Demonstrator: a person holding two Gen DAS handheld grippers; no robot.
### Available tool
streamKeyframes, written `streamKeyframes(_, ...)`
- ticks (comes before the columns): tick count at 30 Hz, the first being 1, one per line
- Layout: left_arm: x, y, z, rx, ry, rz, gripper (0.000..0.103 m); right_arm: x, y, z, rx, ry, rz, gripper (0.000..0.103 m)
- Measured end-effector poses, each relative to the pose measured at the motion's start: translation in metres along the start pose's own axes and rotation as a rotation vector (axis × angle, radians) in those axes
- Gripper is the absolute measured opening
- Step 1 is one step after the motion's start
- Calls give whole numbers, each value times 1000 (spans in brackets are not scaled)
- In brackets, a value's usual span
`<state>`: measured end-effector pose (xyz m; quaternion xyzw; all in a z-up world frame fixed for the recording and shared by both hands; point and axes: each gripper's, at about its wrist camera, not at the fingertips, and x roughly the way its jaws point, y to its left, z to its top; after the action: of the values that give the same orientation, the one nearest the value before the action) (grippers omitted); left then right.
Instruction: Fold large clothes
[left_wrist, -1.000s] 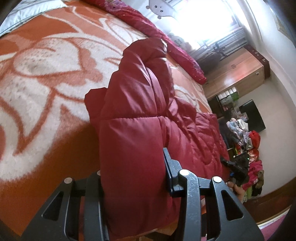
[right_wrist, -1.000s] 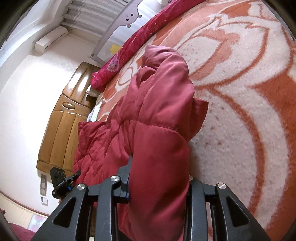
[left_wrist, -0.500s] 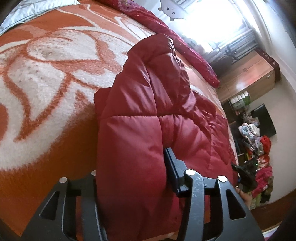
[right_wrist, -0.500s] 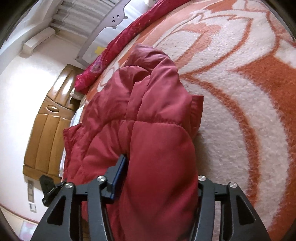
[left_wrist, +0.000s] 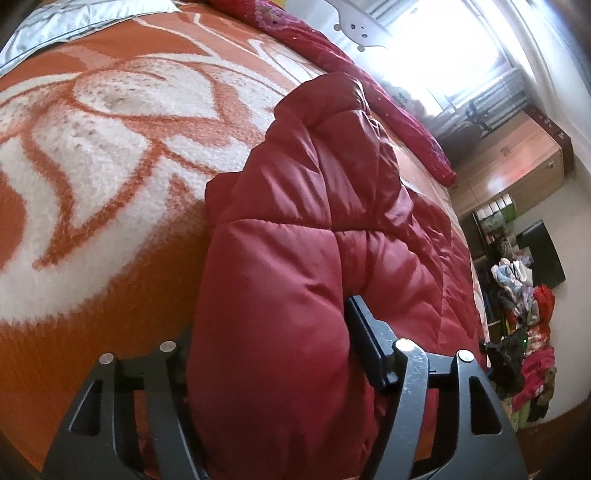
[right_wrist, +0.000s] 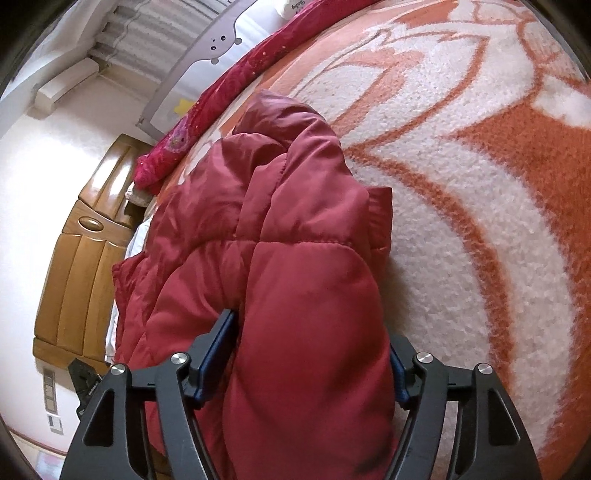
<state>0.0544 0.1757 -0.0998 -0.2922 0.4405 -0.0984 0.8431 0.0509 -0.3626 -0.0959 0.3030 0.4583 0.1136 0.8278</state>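
A puffy dark red quilted jacket (left_wrist: 314, 206) lies folded on an orange and white flower-patterned blanket (left_wrist: 92, 166) on a bed. In the left wrist view, my left gripper (left_wrist: 269, 321) straddles the near left fold of the jacket. Its jaws are opening, and the padded fold still fills the gap; the left finger is hidden behind the cloth. In the right wrist view, my right gripper (right_wrist: 310, 332) straddles the near right fold of the jacket (right_wrist: 295, 206) on the blanket (right_wrist: 480, 184). Its jaws are opening too, with the fold resting loosely between the blue pads (right_wrist: 218, 350).
A long magenta bolster (left_wrist: 369, 85) and a grey bed rail (right_wrist: 207, 44) line the far side. A wooden headboard (right_wrist: 77, 266) shows left in the right wrist view. A wooden cabinet (left_wrist: 517, 166) and a pile of clothes (left_wrist: 524, 332) stand beyond the bed.
Both grippers sank toward the bed with the jacket folds, and both pairs of jaws have spread wider. The squeezed folds have puffed out between the fingers.
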Motion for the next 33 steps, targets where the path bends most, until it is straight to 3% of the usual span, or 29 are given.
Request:
streamKeyframes(15, -45, -18, -6, 61, -92, 102, 70, -5, 11, 7, 4, -17, -30, 77)
streamKeyframes(25, -69, -39, 3, 97, -150, 73, 70, -35, 11, 13, 8, -111, -57, 77)
streamKeyframes(33, -66, -74, 2, 176, -134, 24, 70, -66, 25, 21, -31, -222, -59, 77)
